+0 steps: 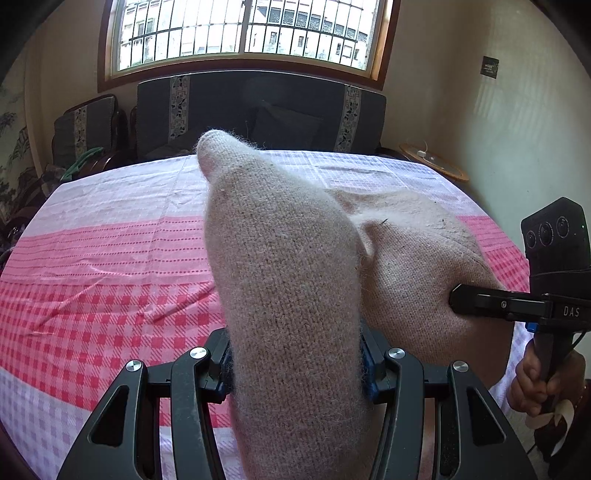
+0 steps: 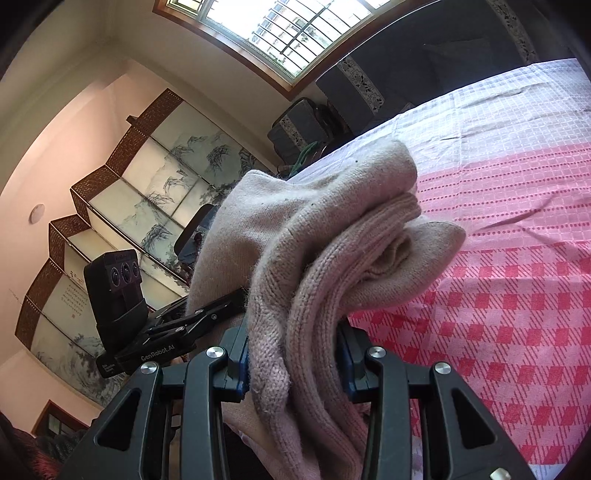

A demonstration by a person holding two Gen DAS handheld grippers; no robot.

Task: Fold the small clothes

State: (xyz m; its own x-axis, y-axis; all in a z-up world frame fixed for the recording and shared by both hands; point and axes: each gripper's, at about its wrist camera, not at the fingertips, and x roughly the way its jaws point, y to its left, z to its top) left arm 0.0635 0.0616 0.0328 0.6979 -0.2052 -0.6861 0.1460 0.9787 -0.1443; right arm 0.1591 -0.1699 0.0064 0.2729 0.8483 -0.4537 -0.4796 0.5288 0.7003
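Knitted garment (image 1: pixel 291 280) fills frame centre, hiding the checked cloth (image 1: pixel 110 295); left gripper (image 1: pixel 295 369) and right gripper (image 2: pixel 291 365) both clamped on it; sofa (image 1: pixel 258 110) upper centre.

Pink checked tablecloth (image 1: pixel 110 280), barred window (image 1: pixel 243 29), dark sofa (image 1: pixel 258 107), painted folding screen (image 2: pixel 147 192)

The sock (image 1: pixel 291 266) is fuzzy beige knitted wool; the bench's tablecloth (image 1: pixel 110 266) is smooth, creased, pink checked cloth.
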